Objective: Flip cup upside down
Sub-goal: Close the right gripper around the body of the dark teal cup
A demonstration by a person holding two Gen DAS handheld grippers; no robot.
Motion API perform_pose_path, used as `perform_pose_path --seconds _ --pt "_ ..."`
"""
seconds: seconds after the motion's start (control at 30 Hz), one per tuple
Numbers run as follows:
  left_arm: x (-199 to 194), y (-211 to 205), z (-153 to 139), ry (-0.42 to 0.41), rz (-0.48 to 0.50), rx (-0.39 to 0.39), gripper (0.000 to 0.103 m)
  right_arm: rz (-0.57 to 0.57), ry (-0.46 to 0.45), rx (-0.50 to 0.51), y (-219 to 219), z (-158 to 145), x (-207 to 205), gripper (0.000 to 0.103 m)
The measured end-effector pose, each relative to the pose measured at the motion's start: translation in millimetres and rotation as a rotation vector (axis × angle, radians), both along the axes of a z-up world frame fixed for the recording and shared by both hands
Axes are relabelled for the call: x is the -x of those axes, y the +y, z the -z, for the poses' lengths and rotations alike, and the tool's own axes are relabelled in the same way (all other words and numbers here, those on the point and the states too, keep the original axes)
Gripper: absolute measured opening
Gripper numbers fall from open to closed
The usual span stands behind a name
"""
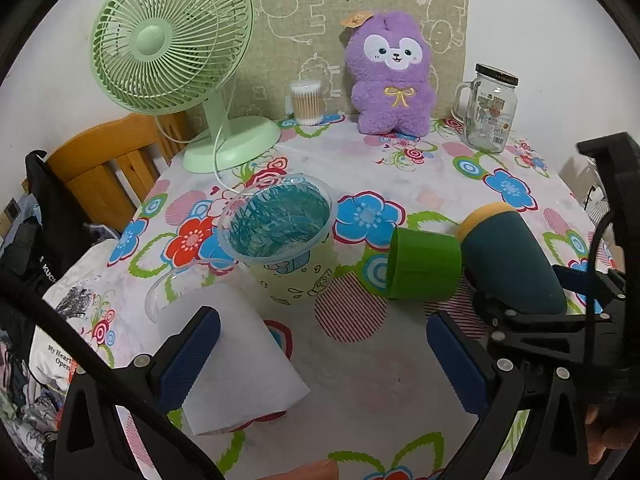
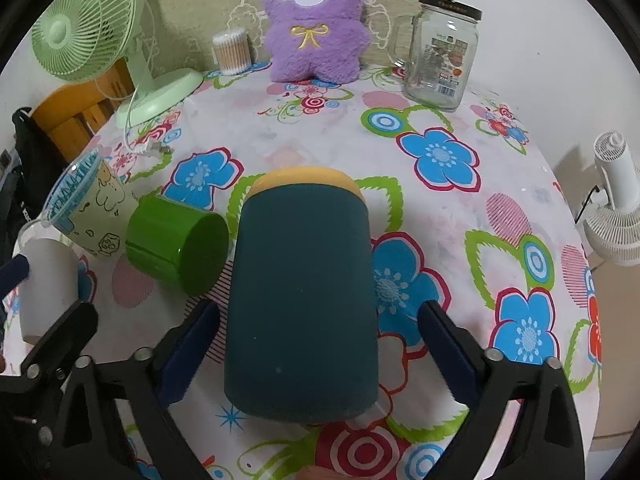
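Note:
A dark teal cup [image 2: 302,300] with a yellow-orange end [image 2: 306,178] stands on the flowered tablecloth between the fingers of my right gripper [image 2: 318,340], which is open with a gap on each side. It also shows in the left wrist view [image 1: 512,264]. A green cup [image 1: 424,264] lies on its side just left of it, also in the right wrist view [image 2: 176,244]. My left gripper [image 1: 324,352] is open and empty; its left finger [image 1: 188,356] overlaps a white paper cup [image 1: 232,356] lying on its side.
A clear plastic cup with teal shreds [image 1: 280,224] stands behind the left gripper. At the back are a green fan [image 1: 172,40], a cotton swab tub [image 1: 306,102], a purple plush [image 1: 392,76] and a glass jar [image 1: 490,108]. A wooden chair [image 1: 112,160] stands to the left.

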State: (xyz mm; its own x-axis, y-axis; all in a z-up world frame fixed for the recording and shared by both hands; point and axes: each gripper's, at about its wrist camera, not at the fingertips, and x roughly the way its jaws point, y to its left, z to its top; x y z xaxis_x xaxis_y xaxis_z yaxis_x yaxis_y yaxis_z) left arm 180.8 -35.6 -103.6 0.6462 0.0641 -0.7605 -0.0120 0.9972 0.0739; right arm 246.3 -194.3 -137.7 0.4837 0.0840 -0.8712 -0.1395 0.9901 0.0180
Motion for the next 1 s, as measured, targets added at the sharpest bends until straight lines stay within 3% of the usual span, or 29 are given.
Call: perform_pose_path --seconds 0.17,0.57,1.0 --pt "3.6 -0.3 -4.1 -0.006 -0.005 -0.010 0.103 -0.012 0.030 -0.038 -1.4 1.9 -0.2 0.069" --pt "22.5 -4.3 -21.4 -0.048 0.007 -0.019 0.103 -0.014 -0.026 -0.066 -4.5 -27.1 25.3 0.068" --pt "64.3 -8.2 -41.7 -0.078 0.034 -0.004 0.103 -0.033 -0.099 -0.064 -7.7 -63.5 83.0 0.069"
